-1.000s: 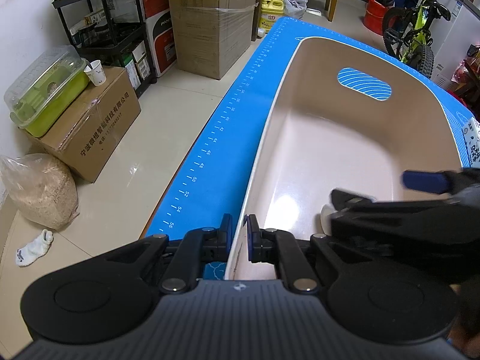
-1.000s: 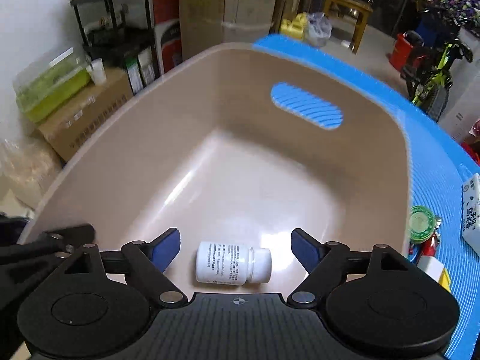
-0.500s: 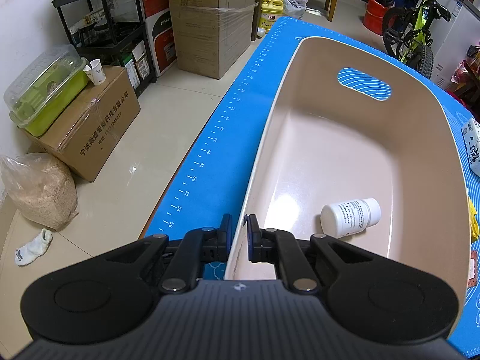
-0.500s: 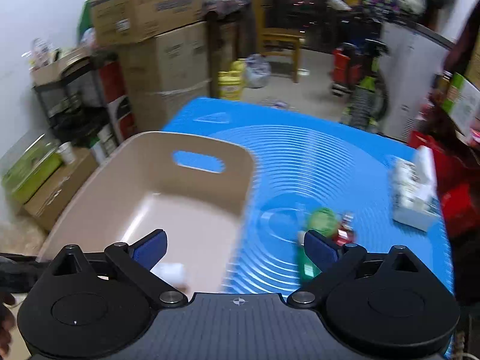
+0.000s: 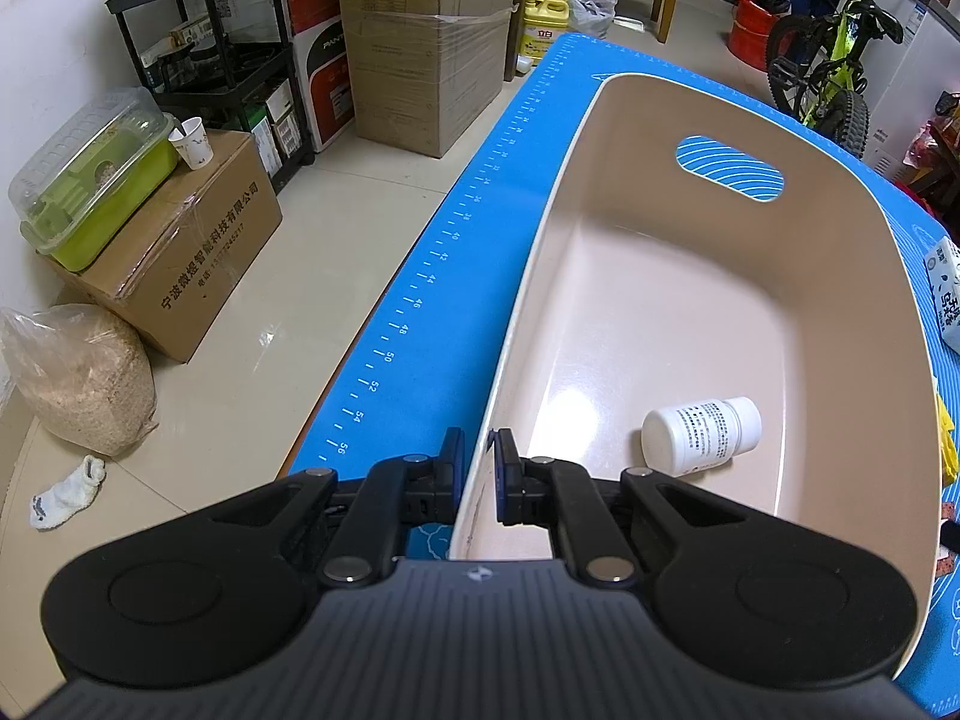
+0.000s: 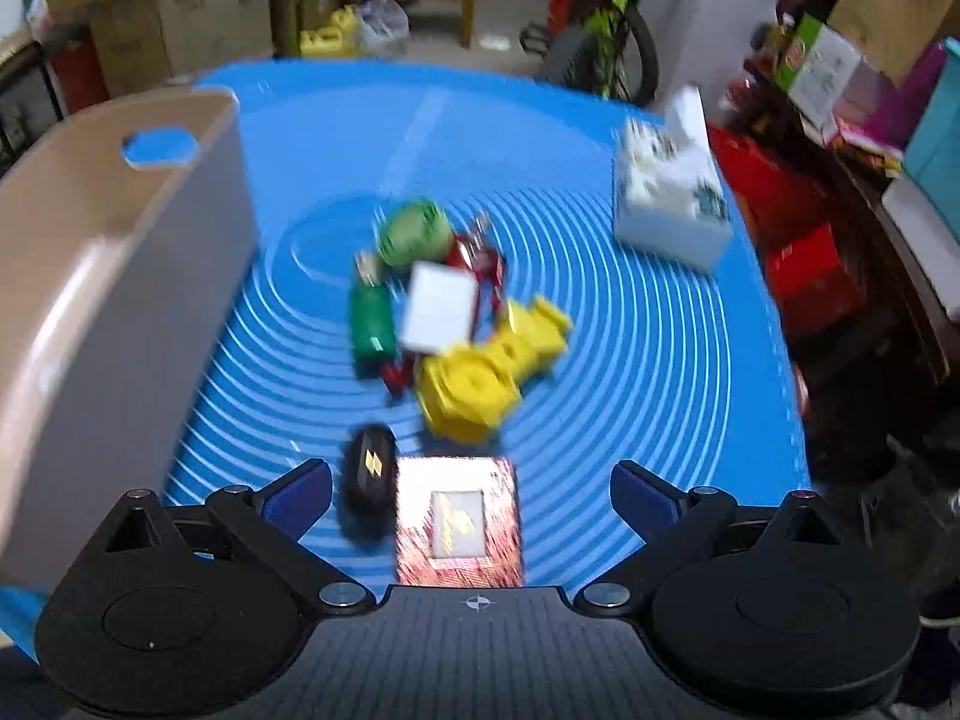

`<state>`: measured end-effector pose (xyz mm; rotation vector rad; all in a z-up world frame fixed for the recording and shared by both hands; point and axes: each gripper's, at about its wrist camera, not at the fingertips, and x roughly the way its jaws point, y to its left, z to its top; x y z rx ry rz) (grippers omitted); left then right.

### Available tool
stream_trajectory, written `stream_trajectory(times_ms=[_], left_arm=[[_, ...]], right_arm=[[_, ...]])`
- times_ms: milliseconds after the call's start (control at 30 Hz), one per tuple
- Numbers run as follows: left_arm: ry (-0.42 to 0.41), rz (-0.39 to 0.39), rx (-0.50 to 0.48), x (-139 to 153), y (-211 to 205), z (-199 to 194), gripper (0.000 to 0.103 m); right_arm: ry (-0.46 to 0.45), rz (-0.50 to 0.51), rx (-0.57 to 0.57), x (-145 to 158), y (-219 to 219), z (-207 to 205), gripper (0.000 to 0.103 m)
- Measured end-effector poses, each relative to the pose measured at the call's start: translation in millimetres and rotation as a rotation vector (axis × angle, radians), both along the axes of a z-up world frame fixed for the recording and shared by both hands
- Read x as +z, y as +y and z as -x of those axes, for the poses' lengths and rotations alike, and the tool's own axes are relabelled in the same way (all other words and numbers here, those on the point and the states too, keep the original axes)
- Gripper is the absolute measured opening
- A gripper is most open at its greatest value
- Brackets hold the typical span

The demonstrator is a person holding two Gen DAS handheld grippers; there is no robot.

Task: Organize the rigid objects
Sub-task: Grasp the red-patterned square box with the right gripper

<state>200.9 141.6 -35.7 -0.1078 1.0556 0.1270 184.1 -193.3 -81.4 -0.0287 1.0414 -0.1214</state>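
Left wrist: mat (image 5: 420, 276) ruler reads 36–56.

A sock (image 5: 63, 493) lies on the floor (beside a grain bag (image 5: 78, 378)).

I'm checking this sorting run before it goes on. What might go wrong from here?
The right gripper is open over a tight pile: closing on the red box may also catch the black object beside it. The left gripper pinches only the bin rim; a tug could tilt it and roll the white bottle.
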Motion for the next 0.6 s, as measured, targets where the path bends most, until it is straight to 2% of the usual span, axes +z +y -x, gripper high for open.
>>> stream_trajectory(times_ms=[167, 367, 400, 500, 600], left_arm=[[0.000, 0.001, 0.001, 0, 1, 0, 0.012], [0.000, 0.000, 0.000, 0, 1, 0, 0.012], [0.000, 0.000, 0.000, 1, 1, 0, 0.012], [0.000, 0.001, 0.000, 0, 1, 0, 0.012], [0.000, 0.001, 0.000, 1, 1, 0, 0.012]], right_arm=[[0.043, -0.010, 0.002, -23, 0, 3, 0.097], [0.065, -0.031, 0.018, -41, 4, 1, 0.089], [0.066, -0.036, 0.023, -42, 4, 1, 0.085], [0.072, -0.046, 0.026, -44, 3, 0, 0.062], [0.059, -0.070, 0.014, -42, -2, 4, 0.061]])
